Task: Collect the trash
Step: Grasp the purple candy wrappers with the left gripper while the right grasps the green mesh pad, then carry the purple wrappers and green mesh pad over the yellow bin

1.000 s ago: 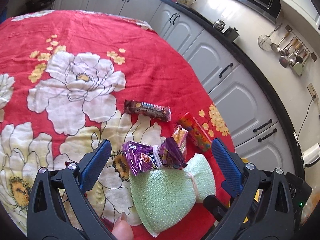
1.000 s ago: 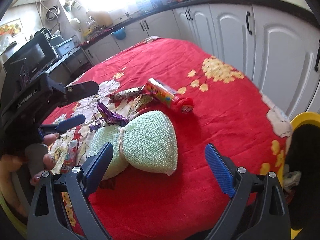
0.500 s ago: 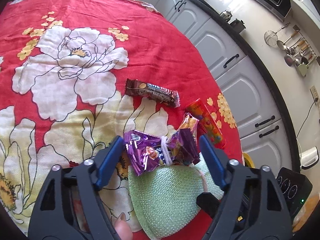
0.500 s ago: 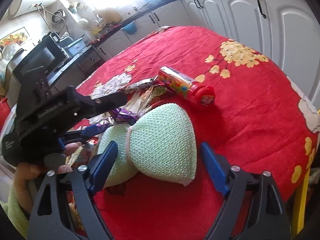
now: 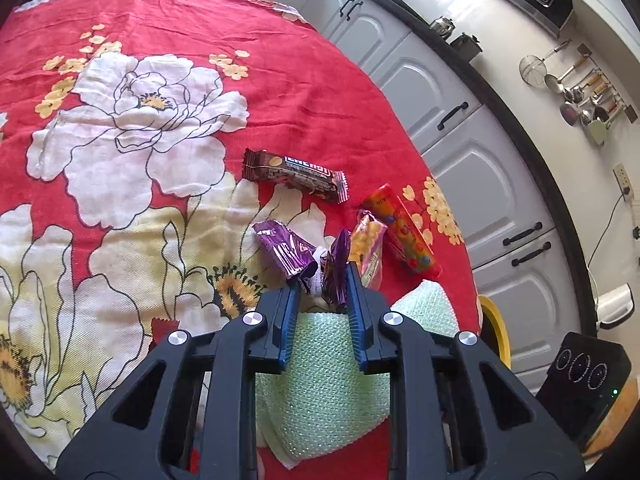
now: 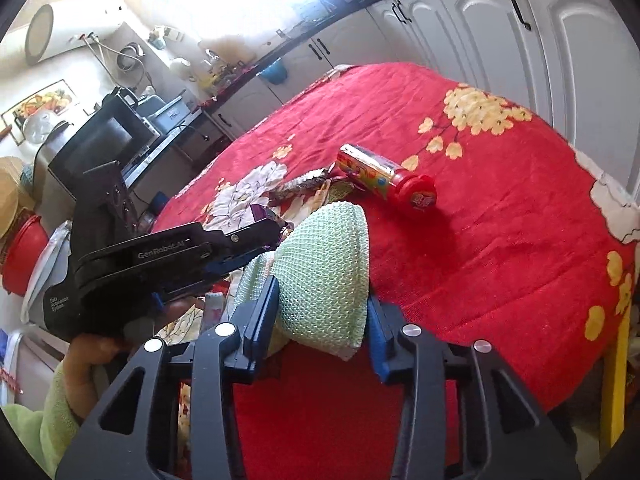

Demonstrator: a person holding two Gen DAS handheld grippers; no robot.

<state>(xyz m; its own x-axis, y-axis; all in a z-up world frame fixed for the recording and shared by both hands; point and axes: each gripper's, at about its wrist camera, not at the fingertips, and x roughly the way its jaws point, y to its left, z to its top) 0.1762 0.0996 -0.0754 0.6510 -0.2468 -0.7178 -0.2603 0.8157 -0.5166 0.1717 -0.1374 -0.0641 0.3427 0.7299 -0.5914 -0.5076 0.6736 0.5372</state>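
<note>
1. One pale green mesh sponge (image 6: 328, 268), cinched in the middle like a bow, lies on the red flowered tablecloth (image 5: 168, 32); I place everything else from it.
2. There are two grippers. The right gripper (image 6: 322, 312) straddles the sponge's near lobe, its blue pads pressing into the mesh on both sides while the jaws are closing.
3. The left gripper (image 5: 320, 284) reaches over the sponge's far edge. Its jaws are closing too, nipping the waist of one purple foil wrapper (image 5: 290, 252), which is tied with a white band and fans out beyond the fingertips.
4. One hand (image 6: 90, 354) in a light green sleeve holds the left gripper, off the sponge's left side as the right camera sees it.
5. Just past the sponge, beside the purple wrapper, sits one small orange-yellow wrapper (image 5: 368, 248).
6. Touching that, slightly further out, lies one red-orange candy tube (image 6: 384, 178) with a round red cap.
7. Further beyond the sponge, apart from the rest, is one brown chocolate bar wrapper (image 5: 294, 174).
8. That makes four pieces of trash on the cloth.
</note>
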